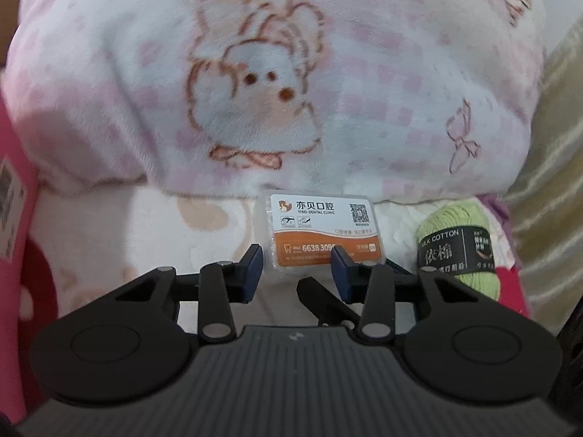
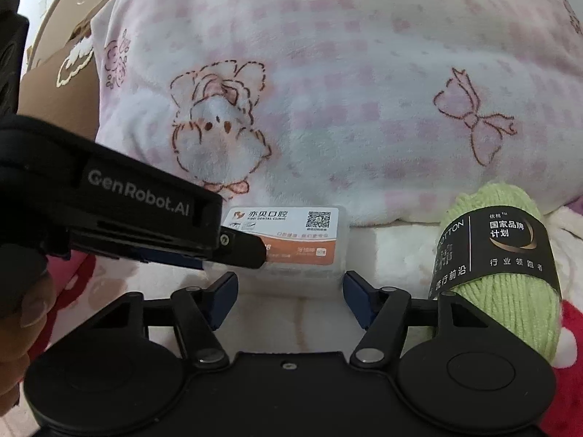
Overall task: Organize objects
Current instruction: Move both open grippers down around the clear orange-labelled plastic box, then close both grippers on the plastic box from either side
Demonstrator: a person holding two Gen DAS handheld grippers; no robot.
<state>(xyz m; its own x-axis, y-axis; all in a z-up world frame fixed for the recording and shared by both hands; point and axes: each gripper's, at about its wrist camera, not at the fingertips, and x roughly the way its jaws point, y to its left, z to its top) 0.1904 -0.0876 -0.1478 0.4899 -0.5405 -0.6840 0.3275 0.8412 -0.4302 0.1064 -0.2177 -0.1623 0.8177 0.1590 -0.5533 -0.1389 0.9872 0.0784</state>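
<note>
1. A small clear plastic box with an orange-and-white dental clinic card on its face lies on the soft patterned bedding, its far edge against the foot of a plump pink-and-white fleece blanket printed with a little animal and bows.

2. The left gripper sits low over the near edge of that box, jaws apart, one blue pad at each lower corner of the card. Whether the pads touch the plastic I cannot tell.

3. From the right wrist view the same box lies at twelve o'clock, just beyond the right gripper. Its jaws stand wide open with nothing between them.

4. In that view the left gripper reaches in from nine o'clock, its black tip overlapping the box's left end.

5. A skein of pale green yarn with a black paper band stands at about two o'clock from the right gripper, just beside its right finger, and near the box but apart from it. In the left wrist view the yarn is at about two o'clock as well.

6. A red and pink object fills the nine o'clock edge of the left view; I cannot tell what it is.
</note>
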